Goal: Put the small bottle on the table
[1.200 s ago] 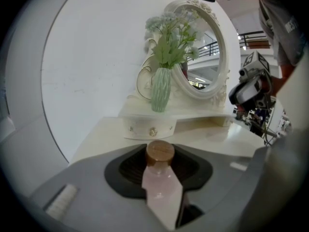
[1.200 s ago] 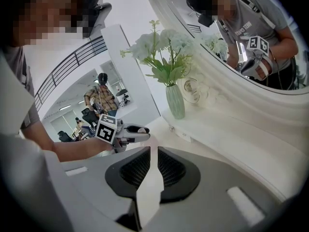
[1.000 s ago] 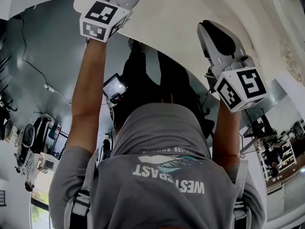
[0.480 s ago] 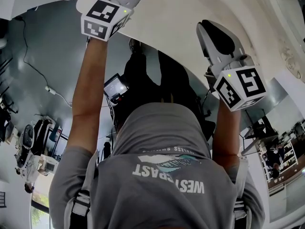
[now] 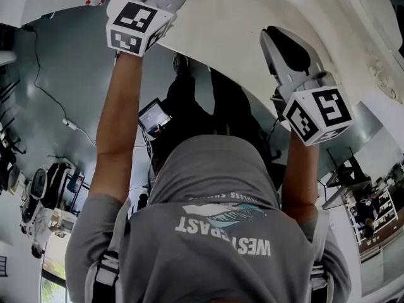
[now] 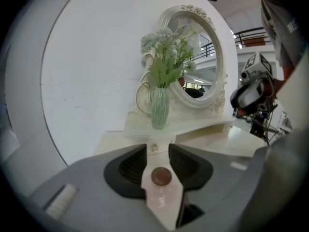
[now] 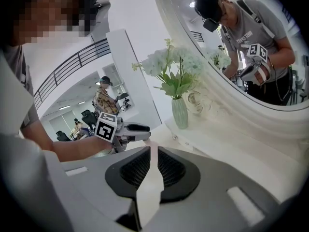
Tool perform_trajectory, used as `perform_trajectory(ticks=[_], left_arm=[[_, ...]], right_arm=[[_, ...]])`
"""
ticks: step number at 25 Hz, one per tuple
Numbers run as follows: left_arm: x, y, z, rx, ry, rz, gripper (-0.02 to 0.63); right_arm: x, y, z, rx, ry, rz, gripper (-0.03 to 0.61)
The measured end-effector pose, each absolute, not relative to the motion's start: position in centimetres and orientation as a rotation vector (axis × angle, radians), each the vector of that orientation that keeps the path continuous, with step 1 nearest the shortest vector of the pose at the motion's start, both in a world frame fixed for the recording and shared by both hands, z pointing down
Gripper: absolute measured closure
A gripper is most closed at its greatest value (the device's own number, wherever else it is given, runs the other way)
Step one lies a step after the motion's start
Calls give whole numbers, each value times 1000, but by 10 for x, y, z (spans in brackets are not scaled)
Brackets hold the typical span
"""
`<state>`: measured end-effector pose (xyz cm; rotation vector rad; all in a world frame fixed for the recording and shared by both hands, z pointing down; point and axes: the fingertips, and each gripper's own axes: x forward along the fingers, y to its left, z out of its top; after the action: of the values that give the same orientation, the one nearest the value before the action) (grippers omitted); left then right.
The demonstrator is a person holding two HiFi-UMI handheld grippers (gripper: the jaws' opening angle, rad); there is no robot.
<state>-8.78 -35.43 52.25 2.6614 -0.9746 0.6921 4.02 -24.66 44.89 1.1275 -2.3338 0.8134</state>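
Observation:
In the left gripper view a small bottle (image 6: 161,190) with a brown cap and a pale pink body sits upright between the jaws of my left gripper (image 6: 159,161), which is shut on it. It hangs above the front of the cream dressing table (image 6: 212,140). My right gripper (image 7: 153,152) has its jaws pressed nearly together with nothing between them; it hovers over the same table top (image 7: 212,144). The head view shows both grippers raised over the table (image 5: 233,24), left gripper (image 5: 151,5) at the top left and right gripper (image 5: 284,46) further right.
A pale green vase (image 6: 160,108) of flowers stands on a raised shelf beside an oval white-framed mirror (image 6: 200,57). The right gripper view shows the vase (image 7: 180,112) and mirror (image 7: 251,52) too. A small knob (image 6: 154,148) sits below the shelf. A white wall lies to the left.

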Motion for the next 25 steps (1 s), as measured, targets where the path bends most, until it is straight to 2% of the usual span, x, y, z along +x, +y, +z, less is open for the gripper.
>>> perform_trajectory(ticks=[11,19,23,25], left_arm=[[-97,-349,457,2744,-1043,625,506],[-112,-332,413,2770,-1095,569,571],[-107,-310,384,2788,-1108,534,611],[-105,-301,371,2797,-1111,516,611]], right_arm=[[39,-248,412,1171,-2391,738,529],[35,-246,379,1196,-2429,665,533],[43,-233,352,1215,-2440,612,555],[48,-229,340,1229,-2445,580,573]])
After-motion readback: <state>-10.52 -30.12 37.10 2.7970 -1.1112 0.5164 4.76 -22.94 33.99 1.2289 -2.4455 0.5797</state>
